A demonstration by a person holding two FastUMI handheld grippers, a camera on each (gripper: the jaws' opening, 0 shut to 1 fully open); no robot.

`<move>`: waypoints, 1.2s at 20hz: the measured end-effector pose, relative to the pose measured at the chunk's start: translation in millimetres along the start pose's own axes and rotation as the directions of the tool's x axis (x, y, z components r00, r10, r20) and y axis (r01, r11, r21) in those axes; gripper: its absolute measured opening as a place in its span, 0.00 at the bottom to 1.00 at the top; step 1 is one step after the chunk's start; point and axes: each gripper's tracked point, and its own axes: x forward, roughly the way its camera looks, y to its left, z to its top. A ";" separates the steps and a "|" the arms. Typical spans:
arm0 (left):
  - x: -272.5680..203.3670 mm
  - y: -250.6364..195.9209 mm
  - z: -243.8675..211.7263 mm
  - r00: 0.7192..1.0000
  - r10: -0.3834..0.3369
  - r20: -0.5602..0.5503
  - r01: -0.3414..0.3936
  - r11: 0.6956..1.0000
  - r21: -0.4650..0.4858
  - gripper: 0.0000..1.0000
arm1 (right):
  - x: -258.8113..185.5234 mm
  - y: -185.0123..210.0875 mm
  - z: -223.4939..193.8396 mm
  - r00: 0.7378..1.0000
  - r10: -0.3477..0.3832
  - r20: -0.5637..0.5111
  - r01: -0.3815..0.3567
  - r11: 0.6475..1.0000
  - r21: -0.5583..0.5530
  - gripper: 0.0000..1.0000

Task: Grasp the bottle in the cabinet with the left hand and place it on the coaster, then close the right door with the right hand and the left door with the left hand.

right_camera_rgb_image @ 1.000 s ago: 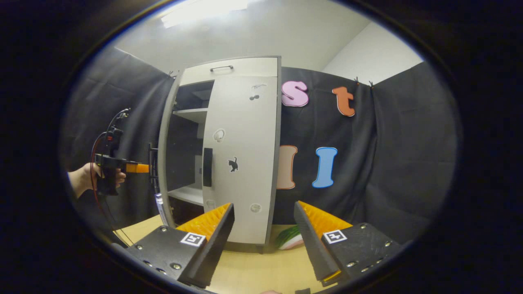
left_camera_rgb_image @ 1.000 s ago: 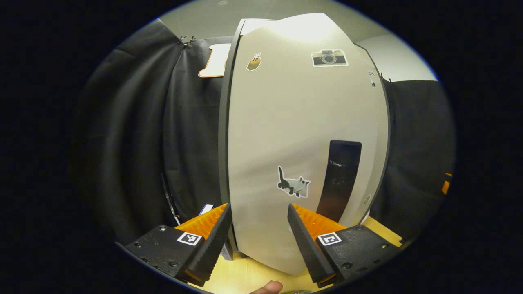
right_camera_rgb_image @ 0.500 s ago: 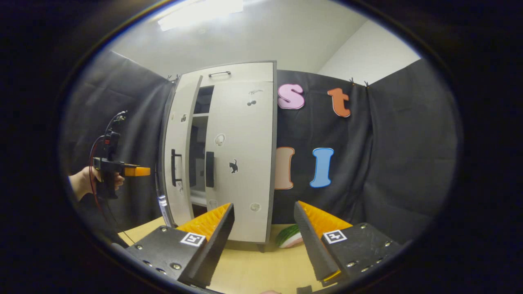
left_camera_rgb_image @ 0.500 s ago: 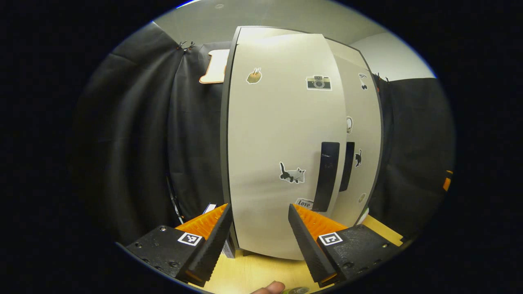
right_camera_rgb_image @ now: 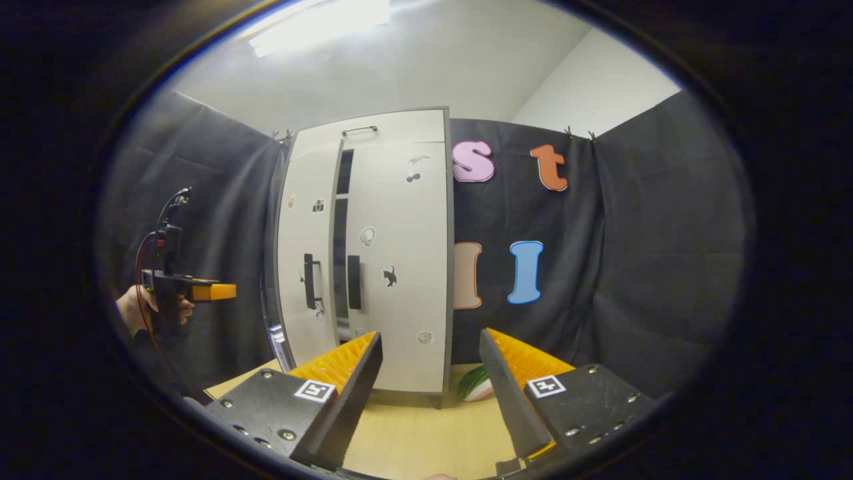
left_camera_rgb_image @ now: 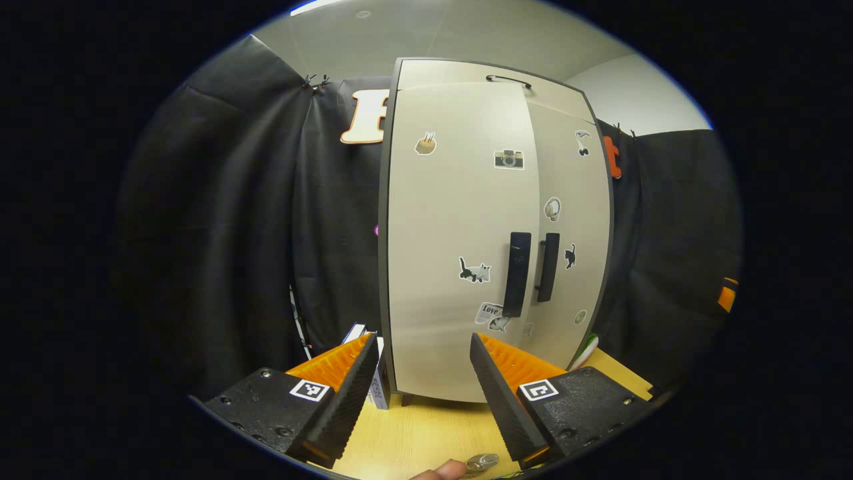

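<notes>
Cabinet [left_camera_rgb_image: 466,267] at frame centre, left door [left_camera_rgb_image: 460,220] seemingly a crack from shut, both empty grippers [left_camera_rgb_image: 420,380] [right_camera_rgb_image: 430,380] gaping wide and clear of it; bottle perhaps the cap [left_camera_rgb_image: 481,461] at bottom edge.

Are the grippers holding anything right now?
No, nothing. The left gripper and right gripper are both open, with only table showing between their fingers, back from the cabinet.

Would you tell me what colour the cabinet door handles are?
Black; the door handles show best in the left gripper view.
</notes>
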 end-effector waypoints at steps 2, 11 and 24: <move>-11.3 -2.4 1.2 1.000 0.007 0.002 -0.007 1.000 0.001 0.88 | -0.7 5.6 5.0 1.000 -0.001 0.005 0.001 1.000 0.006 0.89; -56.9 -35.0 3.9 0.999 0.042 0.023 -0.043 0.999 0.026 0.88 | 1.0 41.1 21.8 1.000 -0.013 0.021 0.013 1.000 0.022 0.85; -106.3 -95.4 11.7 0.996 -0.009 0.088 0.009 1.000 0.002 0.88 | -8.9 78.3 39.4 0.998 -0.012 0.069 0.010 1.000 0.020 0.89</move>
